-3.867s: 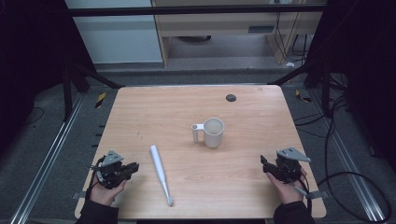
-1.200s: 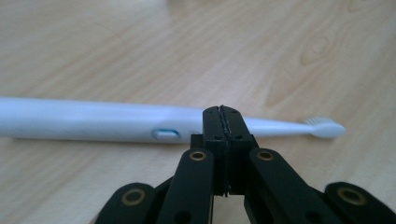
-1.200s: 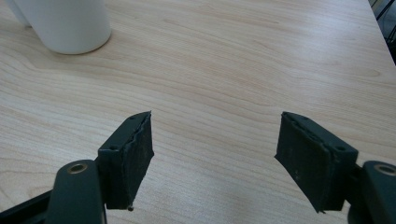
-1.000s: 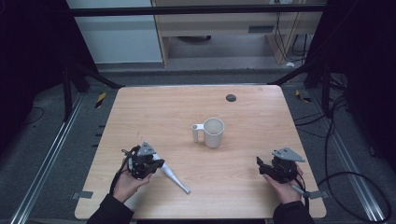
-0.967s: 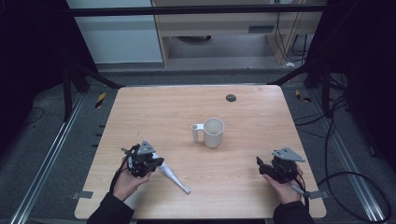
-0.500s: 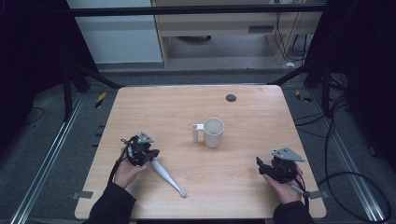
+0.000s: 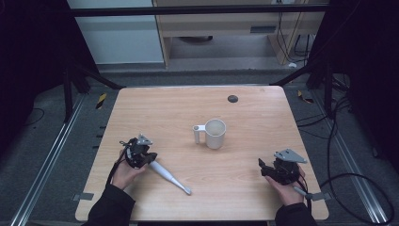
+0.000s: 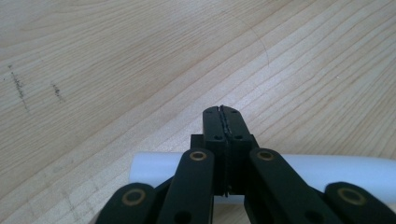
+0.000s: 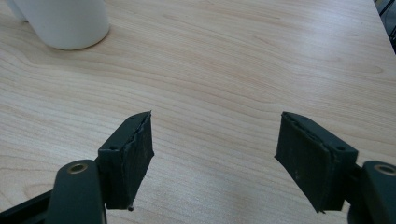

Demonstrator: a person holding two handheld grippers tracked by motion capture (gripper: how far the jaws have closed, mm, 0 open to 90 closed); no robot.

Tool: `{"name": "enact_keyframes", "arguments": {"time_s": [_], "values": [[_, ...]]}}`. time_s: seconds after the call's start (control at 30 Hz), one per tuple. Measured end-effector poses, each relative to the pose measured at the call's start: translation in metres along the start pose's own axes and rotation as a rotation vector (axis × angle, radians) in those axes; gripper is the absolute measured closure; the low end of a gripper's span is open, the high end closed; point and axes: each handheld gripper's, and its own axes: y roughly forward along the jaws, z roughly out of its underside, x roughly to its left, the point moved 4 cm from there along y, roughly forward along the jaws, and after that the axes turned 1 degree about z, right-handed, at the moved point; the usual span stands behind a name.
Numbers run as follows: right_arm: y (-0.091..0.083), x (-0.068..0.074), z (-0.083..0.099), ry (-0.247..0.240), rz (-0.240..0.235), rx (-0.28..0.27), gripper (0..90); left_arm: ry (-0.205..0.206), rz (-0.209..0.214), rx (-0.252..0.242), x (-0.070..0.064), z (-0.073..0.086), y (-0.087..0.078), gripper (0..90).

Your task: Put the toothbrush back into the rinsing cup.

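The left gripper (image 7: 149,159), jaws pressed together over the thick end of the white bat (image 7: 170,175), has it running toward the table's (image 7: 254,113) near edge, while the right gripper (image 7: 261,167) waits with jaws apart.

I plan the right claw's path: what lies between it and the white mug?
Nothing: bare wood of the table separates the right claw from the white mug, as the high view shows.

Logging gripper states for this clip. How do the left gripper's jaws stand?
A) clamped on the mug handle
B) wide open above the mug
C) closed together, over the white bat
C: in the left gripper view the left gripper has its jaws pressed together above the white bat.
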Motion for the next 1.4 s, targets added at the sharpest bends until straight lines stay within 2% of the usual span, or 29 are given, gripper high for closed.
{"name": "enact_keyframes", "arguments": {"time_s": [0.6,0.7,1.4], "values": [[-0.001,-0.001,0.000,-0.002,0.005,0.001,27.0,-0.016,-0.003,0.004,0.002,0.013,-0.011,89.3],[-0.001,-0.001,0.000,-0.001,0.004,0.000,27.0,-0.002,-0.011,0.012,0.002,0.015,-0.014,89.3],[-0.001,-0.001,0.001,-0.003,0.007,-0.002,27.0,-0.006,-0.001,0.011,-0.004,0.028,-0.025,89.3]]}}
